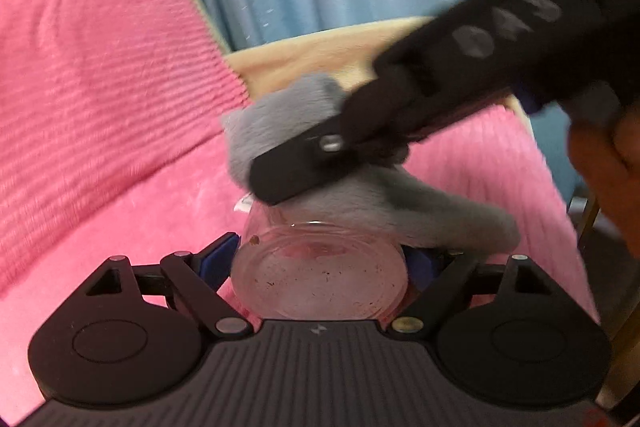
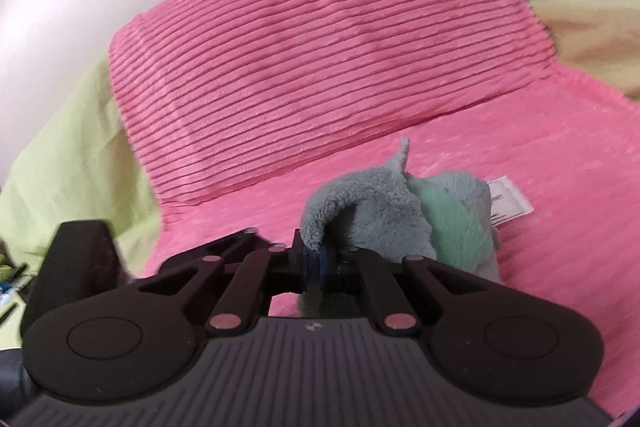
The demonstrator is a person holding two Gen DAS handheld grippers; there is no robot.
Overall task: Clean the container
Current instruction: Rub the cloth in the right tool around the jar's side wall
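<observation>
Left wrist view: left gripper (image 1: 320, 263) clamps the jar (image 1: 320, 275), mouth pointing away; right gripper (image 1: 280, 179), pinching the cloth (image 1: 276, 119), sits just beyond its rim.

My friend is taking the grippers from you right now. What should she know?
Left gripper: shut on the clear glass container, holding it by its sides above the pink blanket.
Right gripper: shut on the grey cloth, which is pressed onto the far end of the container.
Done: both things are picked up and the cloth is on the glass.
Left: small brown specks still show on the container, so keep wiping, then put both down. Whether the cloth reaches inside cannot be told from here.
</observation>
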